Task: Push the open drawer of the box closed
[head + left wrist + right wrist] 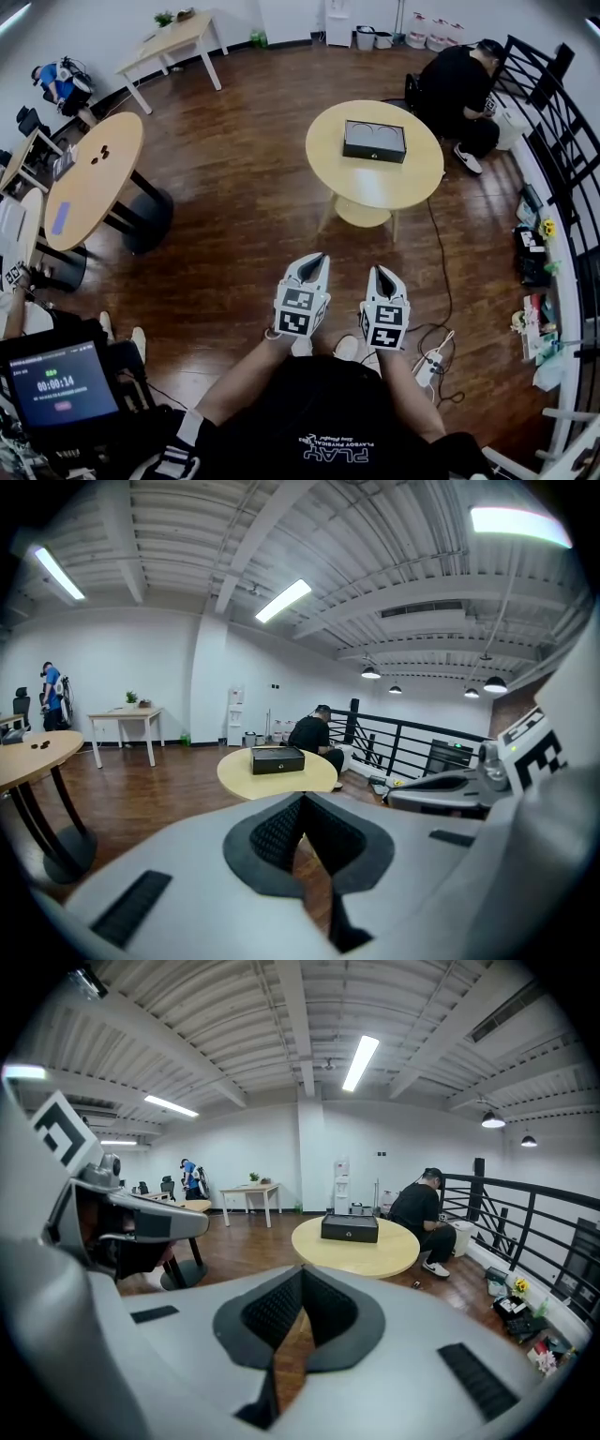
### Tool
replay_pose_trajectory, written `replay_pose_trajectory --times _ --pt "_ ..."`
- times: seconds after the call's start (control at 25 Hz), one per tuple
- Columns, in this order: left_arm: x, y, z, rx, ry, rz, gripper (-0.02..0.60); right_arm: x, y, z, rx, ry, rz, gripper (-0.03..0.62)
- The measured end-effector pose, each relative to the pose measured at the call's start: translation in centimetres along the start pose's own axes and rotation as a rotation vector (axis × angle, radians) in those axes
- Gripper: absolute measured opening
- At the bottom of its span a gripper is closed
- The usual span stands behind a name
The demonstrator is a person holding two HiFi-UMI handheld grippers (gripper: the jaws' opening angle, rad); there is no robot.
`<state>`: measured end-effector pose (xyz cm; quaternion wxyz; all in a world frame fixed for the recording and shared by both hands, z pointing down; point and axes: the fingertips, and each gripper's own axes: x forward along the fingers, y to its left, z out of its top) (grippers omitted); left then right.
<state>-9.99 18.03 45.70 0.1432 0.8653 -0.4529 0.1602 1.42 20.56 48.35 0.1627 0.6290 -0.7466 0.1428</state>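
The black box lies on a round light-wood table, well ahead of me across the wood floor. Its front face shows a small round fitting; I cannot tell from this distance how the drawer stands. The box is small and centred in the left gripper view, and the box sits the same way in the right gripper view. My left gripper and right gripper are held side by side near my body, both shut with nothing in them, far from the box.
A person in black crouches beyond the table by a black railing. Round tables stand at the left and a rectangular one at the back. A power strip with cable lies on the floor by my right foot.
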Motion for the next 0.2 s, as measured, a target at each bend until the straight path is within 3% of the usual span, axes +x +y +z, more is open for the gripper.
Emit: replay_pose_trajectory --times 0.2 --pt "0.50 -0.03 0.05 0.014 0.012 -0.003 -0.003 0.38 0.00 0.53 0.000 -0.005 -0.005 0.005"
